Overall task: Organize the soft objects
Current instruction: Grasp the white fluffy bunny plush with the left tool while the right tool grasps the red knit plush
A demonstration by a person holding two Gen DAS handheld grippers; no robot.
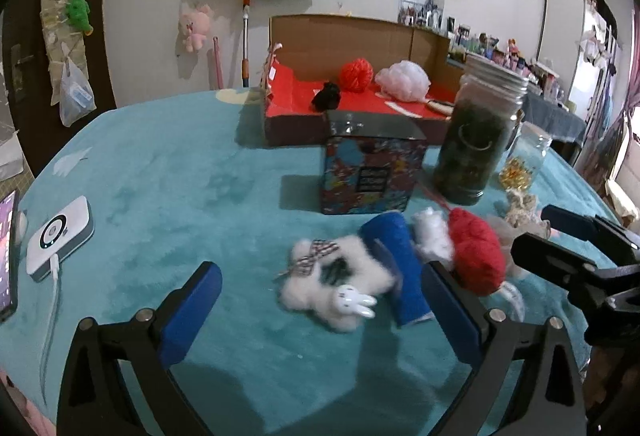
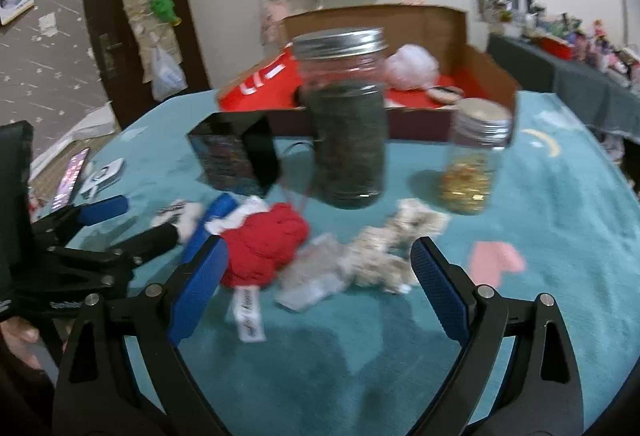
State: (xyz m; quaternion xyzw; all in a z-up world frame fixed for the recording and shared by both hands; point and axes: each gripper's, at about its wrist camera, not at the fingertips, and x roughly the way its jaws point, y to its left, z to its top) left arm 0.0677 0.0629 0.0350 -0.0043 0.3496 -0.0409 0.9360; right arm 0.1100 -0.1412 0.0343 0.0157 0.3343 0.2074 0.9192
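Both jaws spread wide, nothing held. Left hand-held gripper (image 1: 320, 312) hovers low over teal-covered worktop (image 1: 160, 175), w/ white bunny plush (image 1: 336, 284) just ahead between its fingers, touching a blue roll (image 1: 394, 268). Right of that, red yarn ball (image 1: 478, 252) against a small white fluffy bit (image 1: 432, 236). Right hand-held gripper (image 2: 320, 288) sits over a clear packet (image 2: 312, 276) and beige shaggy plush (image 2: 394, 248). Further back: patterned tin box (image 1: 370, 167), tall dark-filled jar (image 1: 476, 139), smaller jar w/ gold bits (image 2: 474, 159). Far end: red-lined cardboard box (image 1: 304, 95) holding black pompom (image 1: 327, 95), red yarn (image 1: 356, 75), white mesh puff (image 1: 404, 79). Power bank (image 1: 60, 238) near left.
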